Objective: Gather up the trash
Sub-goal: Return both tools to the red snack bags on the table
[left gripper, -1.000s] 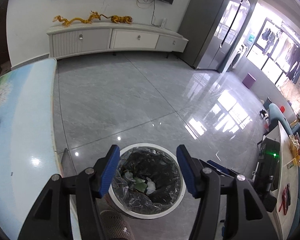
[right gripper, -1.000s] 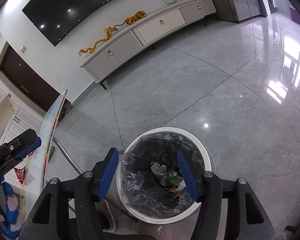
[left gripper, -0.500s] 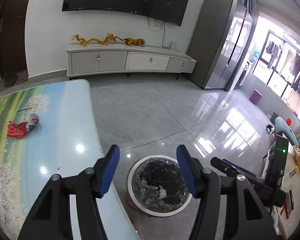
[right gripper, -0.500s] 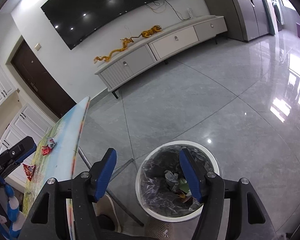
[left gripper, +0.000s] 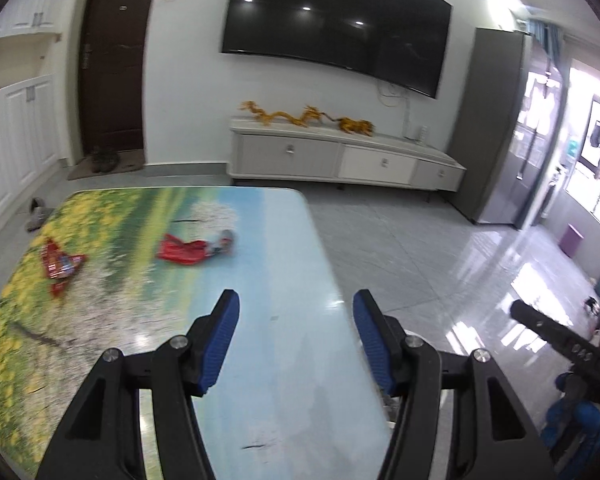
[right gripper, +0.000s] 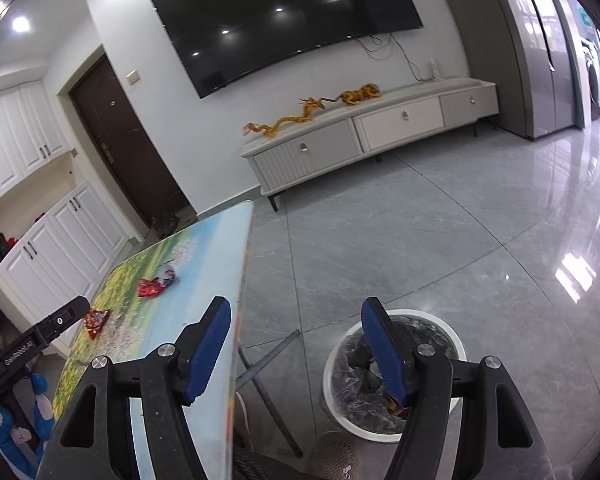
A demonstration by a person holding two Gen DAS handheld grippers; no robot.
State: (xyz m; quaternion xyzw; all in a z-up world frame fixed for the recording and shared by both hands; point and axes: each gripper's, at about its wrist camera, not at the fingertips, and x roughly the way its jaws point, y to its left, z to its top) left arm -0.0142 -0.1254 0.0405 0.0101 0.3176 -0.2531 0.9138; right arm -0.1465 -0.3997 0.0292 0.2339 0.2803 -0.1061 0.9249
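Note:
Two pieces of trash lie far out on the landscape-printed table (left gripper: 284,264): a red wrapper (left gripper: 182,251) with a grey scrap at its right end, and a red snack packet (left gripper: 58,266) nearer the left edge. Both also show in the right wrist view, red wrapper (right gripper: 150,287) and snack packet (right gripper: 96,318). My left gripper (left gripper: 296,334) hovers above the table's near right part, open and empty. My right gripper (right gripper: 296,342) hangs past the table's right edge, jaws opening with nothing between them. The white bin (right gripper: 342,350) with a black liner stands on the floor under its right finger.
Grey tiled floor (right gripper: 440,240) spreads to the right of the table. A white TV cabinet (left gripper: 340,160) lines the far wall under a large screen. White cupboards (right gripper: 40,248) and a dark door stand to the left. A table leg (right gripper: 268,360) slants beside the bin.
Both grippers rose from above the bin and swung left toward the table. The left view now looks over the tabletop and trash; the bin has slipped to the right view's lower right.

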